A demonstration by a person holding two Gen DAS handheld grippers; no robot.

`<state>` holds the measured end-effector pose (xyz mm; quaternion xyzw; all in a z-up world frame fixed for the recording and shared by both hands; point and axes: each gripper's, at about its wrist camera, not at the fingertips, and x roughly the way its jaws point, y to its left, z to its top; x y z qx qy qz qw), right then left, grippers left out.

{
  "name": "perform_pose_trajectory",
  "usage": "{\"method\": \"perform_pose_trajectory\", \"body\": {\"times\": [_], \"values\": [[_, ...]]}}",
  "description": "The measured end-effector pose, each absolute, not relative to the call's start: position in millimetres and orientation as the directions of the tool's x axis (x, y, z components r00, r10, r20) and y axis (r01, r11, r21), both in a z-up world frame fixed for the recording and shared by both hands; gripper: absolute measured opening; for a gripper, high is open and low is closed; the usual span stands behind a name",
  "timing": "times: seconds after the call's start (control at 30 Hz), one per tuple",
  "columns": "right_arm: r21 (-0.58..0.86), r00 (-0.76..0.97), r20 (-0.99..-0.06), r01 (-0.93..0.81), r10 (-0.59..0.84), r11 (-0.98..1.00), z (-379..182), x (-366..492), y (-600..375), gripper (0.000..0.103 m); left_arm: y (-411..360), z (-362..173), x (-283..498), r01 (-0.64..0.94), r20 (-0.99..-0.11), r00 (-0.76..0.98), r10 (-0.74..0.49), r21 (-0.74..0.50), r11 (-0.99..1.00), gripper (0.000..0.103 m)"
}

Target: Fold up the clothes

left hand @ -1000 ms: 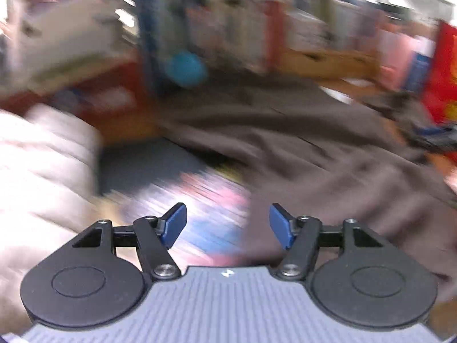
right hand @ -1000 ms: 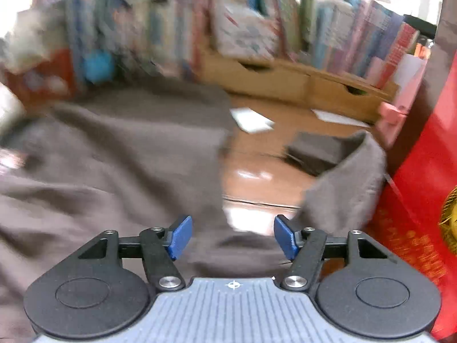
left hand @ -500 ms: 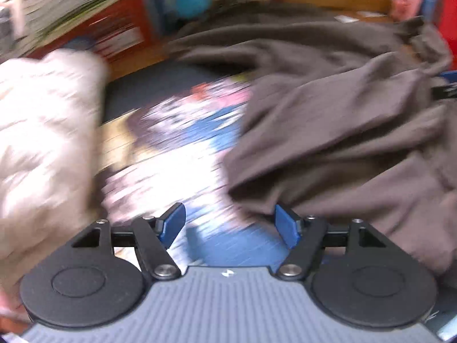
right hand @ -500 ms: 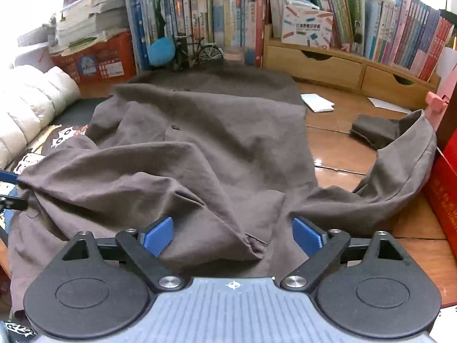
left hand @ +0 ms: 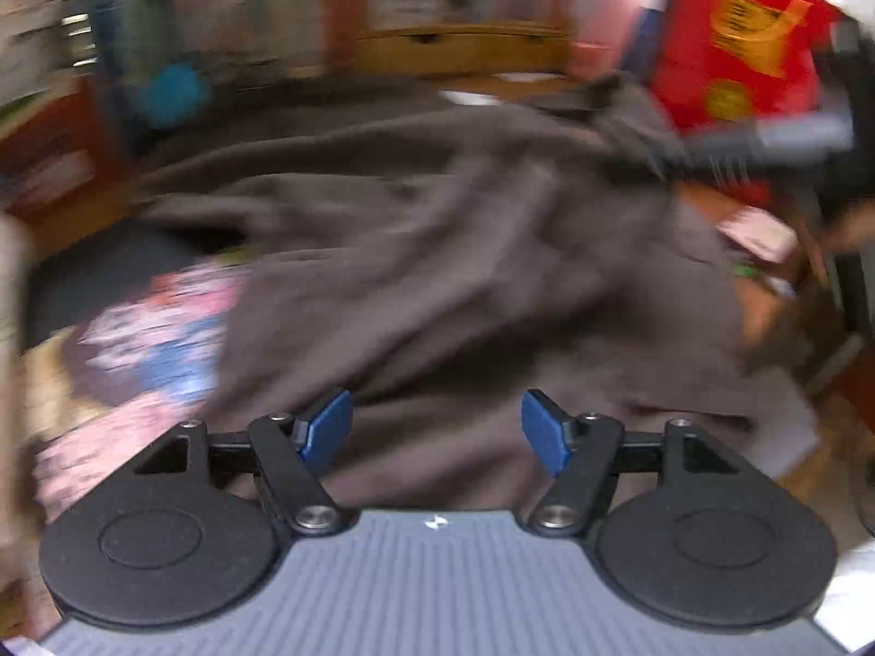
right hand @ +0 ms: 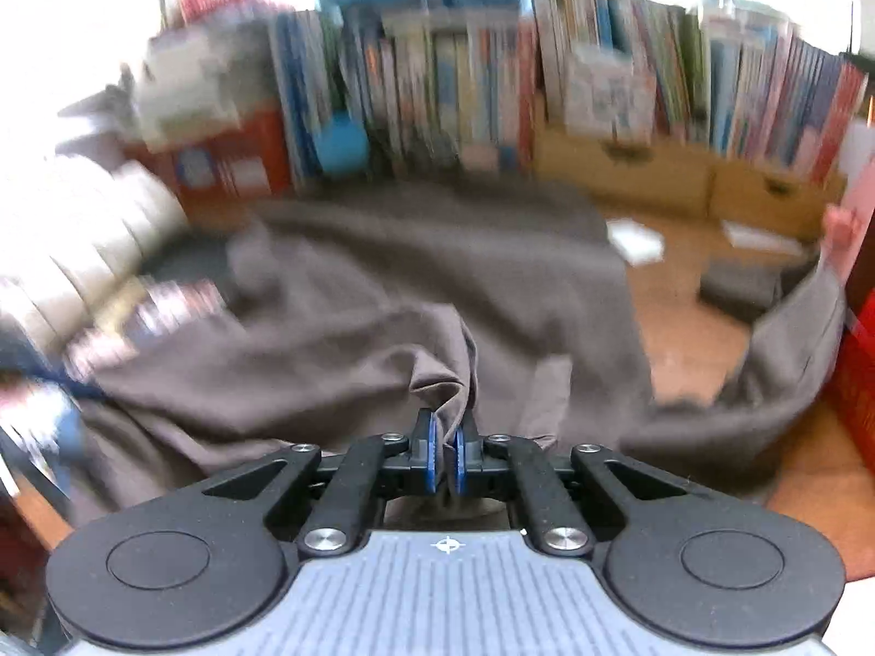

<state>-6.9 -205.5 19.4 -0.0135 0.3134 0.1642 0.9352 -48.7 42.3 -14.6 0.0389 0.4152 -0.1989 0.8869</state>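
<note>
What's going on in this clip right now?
A person is folding a large brown cloth garment spread over a wooden table, with a handheld gripper in each hand. The right gripper has just closed and pinches a fold of the fabric between its blue pads. The left gripper is open above the near part of the garment, gripping nothing. No fold is done yet; the garment lies rumpled.

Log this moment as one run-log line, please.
stage: fold start | right gripper: just closed, pinching fold of brown garment | left gripper: open over garment, nothing gripped | views: motion-blurred
</note>
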Motion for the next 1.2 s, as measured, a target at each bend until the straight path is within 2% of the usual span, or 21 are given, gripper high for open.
{"method": "perform_pose_trajectory", "body": {"times": [0.07, 0.17, 0.23, 0.27, 0.3, 0.37, 0.4, 0.47, 0.53, 0.57, 0.63, 0.73, 0.8, 0.87, 1.03, 1.07, 1.1, 1.2], "values": [[0.092, 0.769, -0.532, -0.363, 0.354, 0.927, 45, -21, -212, 0.009, 27, -23, -40, 0.396, -0.752, 0.563, -0.344, -0.119, 0.910, 0.071], [0.097, 0.769, -0.469, -0.444, 0.434, 0.891, 69, -46, -223, 0.012, 26, -39, -17, 0.292, -0.776, 0.575, -0.259, -0.101, 0.951, 0.071], [0.085, 0.734, -0.507, -0.479, 0.452, 0.874, 61, -57, -230, 0.018, 38, -47, -7, 0.195, -0.791, 0.586, -0.175, -0.072, 0.978, 0.070], [0.080, 0.715, -0.528, -0.495, 0.458, 0.865, 56, -62, -233, 0.025, 48, -49, -4, 0.151, -0.792, 0.593, -0.147, -0.070, 0.986, 0.070], [0.080, 0.680, -0.575, -0.507, 0.455, 0.858, 42, -63, -235, 0.038, 58, -48, -5, 0.120, -0.790, 0.600, -0.128, -0.069, 0.990, 0.070], [0.089, 0.605, -0.674, -0.503, 0.424, 0.859, 11, -63, -237, 0.057, 79, -48, -8, 0.052, -0.797, 0.601, -0.066, -0.043, 0.998, 0.070], [0.097, 0.568, -0.720, -0.486, 0.398, 0.869, -5, -61, -239, 0.057, 87, -48, -11, 0.033, -0.800, 0.598, -0.049, -0.036, 0.999, 0.070], [0.130, 0.541, -0.746, -0.454, 0.388, 0.882, -20, -59, -247, 0.057, 103, -46, -18, 0.015, -0.806, 0.589, -0.053, -0.055, 0.998, 0.070], [0.192, 0.569, -0.703, -0.427, 0.427, 0.884, -17, -58, -262, 0.059, 107, -40, -30, 0.016, -0.811, 0.583, -0.044, -0.043, 0.999, 0.070], [0.218, 0.590, -0.676, -0.413, 0.442, 0.884, -12, -57, -270, 0.063, 109, -37, -35, 0.018, -0.813, 0.581, -0.038, -0.034, 0.999, 0.070], [0.220, 0.632, -0.649, -0.376, 0.423, 0.900, -2, -51, -281, 0.065, 112, -30, -41, 0.035, -0.816, 0.574, -0.065, -0.055, 0.998, 0.070], [0.169, 0.640, -0.677, -0.343, 0.362, 0.924, -2, -33, -281, 0.063, 116, -11, -45, 0.073, -0.788, 0.603, -0.123, -0.099, 0.992, 0.070], [0.139, 0.619, -0.714, -0.334, 0.328, 0.932, -11, -19, -277, 0.053, 118, 8, -47, 0.094, -0.744, 0.652, -0.148, -0.115, 0.989, 0.073], [0.132, 0.589, -0.744, -0.331, 0.314, 0.934, -23, -10, -266, 0.047, 120, 24, -42, 0.105, -0.699, 0.697, -0.162, -0.124, 0.987, 0.080], [0.164, 0.570, -0.761, -0.295, 0.311, 0.941, -44, -2, -256, 0.047, 106, 25, -4, 0.146, -0.696, 0.695, -0.183, -0.113, 0.983, 0.081], [0.160, 0.575, -0.760, -0.285, 0.303, 0.945, -44, -2, -254, 0.038, 100, 20, 1, 0.157, -0.709, 0.679, -0.188, -0.110, 0.981, 0.081], [0.156, 0.580, -0.760, -0.272, 0.291, 0.950, -44, -6, -251, 0.009, 95, 13, 4, 0.172, -0.724, 0.662, -0.195, -0.107, 0.979, 0.081], [0.184, 0.594, -0.743, -0.261, 0.308, 0.948, -34, -9, -248, 0.006, 82, -5, 9, 0.203, -0.759, 0.616, -0.209, -0.104, 0.974, 0.081]]}}
